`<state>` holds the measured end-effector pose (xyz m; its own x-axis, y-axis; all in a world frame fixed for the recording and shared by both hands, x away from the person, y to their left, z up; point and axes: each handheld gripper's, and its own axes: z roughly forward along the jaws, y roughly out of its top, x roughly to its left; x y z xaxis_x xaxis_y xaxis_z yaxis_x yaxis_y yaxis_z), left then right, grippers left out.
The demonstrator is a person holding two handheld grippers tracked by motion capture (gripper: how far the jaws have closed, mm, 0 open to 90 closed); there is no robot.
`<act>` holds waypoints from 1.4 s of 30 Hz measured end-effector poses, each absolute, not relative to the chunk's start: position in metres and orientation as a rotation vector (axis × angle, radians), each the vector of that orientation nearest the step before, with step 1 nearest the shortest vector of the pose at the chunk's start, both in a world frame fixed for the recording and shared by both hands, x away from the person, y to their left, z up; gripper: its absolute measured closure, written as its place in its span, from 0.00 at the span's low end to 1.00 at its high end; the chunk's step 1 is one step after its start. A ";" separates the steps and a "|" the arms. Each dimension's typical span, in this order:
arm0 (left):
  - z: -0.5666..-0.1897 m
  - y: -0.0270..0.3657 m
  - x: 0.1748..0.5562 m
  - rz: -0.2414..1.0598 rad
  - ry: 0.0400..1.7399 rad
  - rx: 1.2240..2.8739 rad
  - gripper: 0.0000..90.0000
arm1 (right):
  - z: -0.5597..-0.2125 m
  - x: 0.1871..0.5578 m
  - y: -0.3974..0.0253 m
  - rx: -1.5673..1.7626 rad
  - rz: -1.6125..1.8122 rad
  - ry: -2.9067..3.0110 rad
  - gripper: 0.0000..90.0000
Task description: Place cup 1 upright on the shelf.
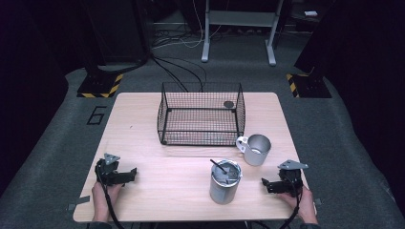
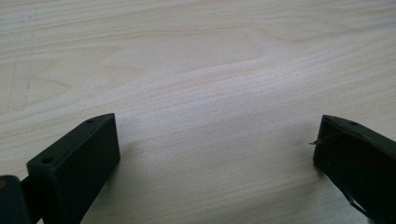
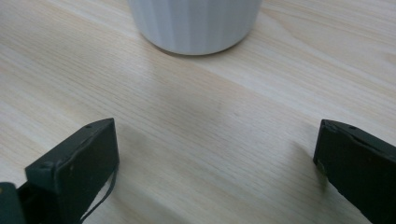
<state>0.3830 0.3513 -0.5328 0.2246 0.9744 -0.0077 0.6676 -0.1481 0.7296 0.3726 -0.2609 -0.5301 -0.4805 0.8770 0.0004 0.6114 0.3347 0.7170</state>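
Both grippers sit low in the high view, nearest the camera: the left gripper (image 1: 130, 174) at lower left and the right gripper (image 1: 265, 183) at lower right, each held by a hand coming in from the bottom edge. In each gripper view the 2 black jaws stand wide apart over bare wood, with nothing between them.

Between the grippers, low and right of centre, stands the steel canister (image 1: 225, 182), upright, with a dark stick-like tool leaning inside it. In the right gripper view its pale ribbed base (image 3: 194, 24) fills the top centre, ahead of the jaws and not touching them. Just above and to the right of it stands the metal mug (image 1: 255, 149), handle turned left, near the wire basket (image 1: 201, 113) at upper centre, which holds a small dark disc (image 1: 229, 104) in its far right corner.

My reading is that nothing has been gripped yet; reaching, grasping and moving the canister all look to be left.

Underneath is a light wooden table (image 1: 143, 143) on grey carpet, with striped stand feet, cables and a metal frame in the dark upper part.
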 end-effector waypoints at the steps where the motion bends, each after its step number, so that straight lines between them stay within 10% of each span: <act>1: -0.533 0.351 0.383 0.646 1.507 1.892 0.00 | -0.530 0.373 -0.261 1.313 0.940 2.211 0.00; 42: -0.484 0.306 0.353 0.523 1.163 1.961 0.00 | -0.530 0.375 -0.263 1.300 0.943 2.224 0.00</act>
